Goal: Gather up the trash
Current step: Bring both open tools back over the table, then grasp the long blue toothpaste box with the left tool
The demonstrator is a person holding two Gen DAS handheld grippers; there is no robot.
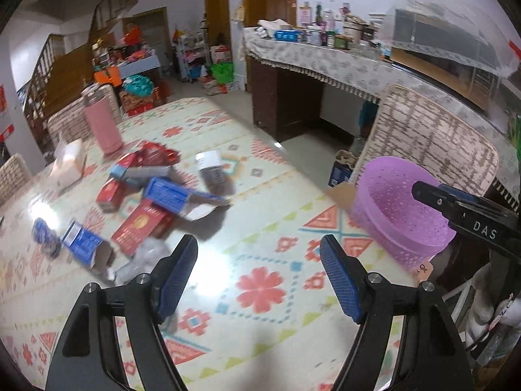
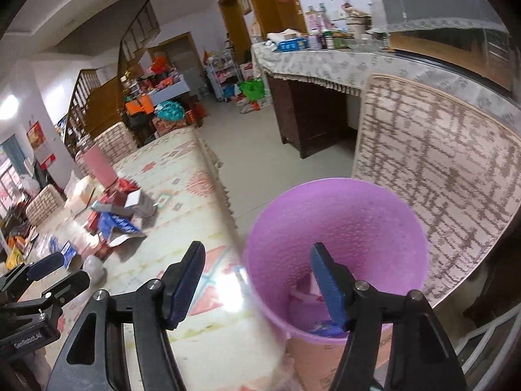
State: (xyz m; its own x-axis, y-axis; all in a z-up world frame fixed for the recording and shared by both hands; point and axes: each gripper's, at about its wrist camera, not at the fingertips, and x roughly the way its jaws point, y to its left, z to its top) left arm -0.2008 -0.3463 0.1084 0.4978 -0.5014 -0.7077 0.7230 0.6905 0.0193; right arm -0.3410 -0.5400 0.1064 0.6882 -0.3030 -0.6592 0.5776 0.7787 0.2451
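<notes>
A purple plastic waste bin (image 2: 358, 221) stands beside the table's right edge, with some trash at its bottom; it also shows in the left wrist view (image 1: 390, 202). My right gripper (image 2: 257, 254) is open and empty, its right finger over the bin's mouth. My left gripper (image 1: 259, 247) is open and empty above the patterned table (image 1: 260, 195). Trash lies at the table's left: blue cartons (image 1: 172, 194), red boxes (image 1: 143, 224), a grey jar (image 1: 213, 172), crumpled plastic (image 1: 143, 257). The same pile shows in the right wrist view (image 2: 110, 221).
A pink flask (image 1: 102, 123) and a tissue box (image 1: 70, 163) stand behind the trash. A patterned chair back (image 2: 439, 179) rises right of the bin. A cloth-covered counter (image 1: 325, 58) with bottles runs along the back. The right gripper's body (image 1: 469, 218) shows over the bin.
</notes>
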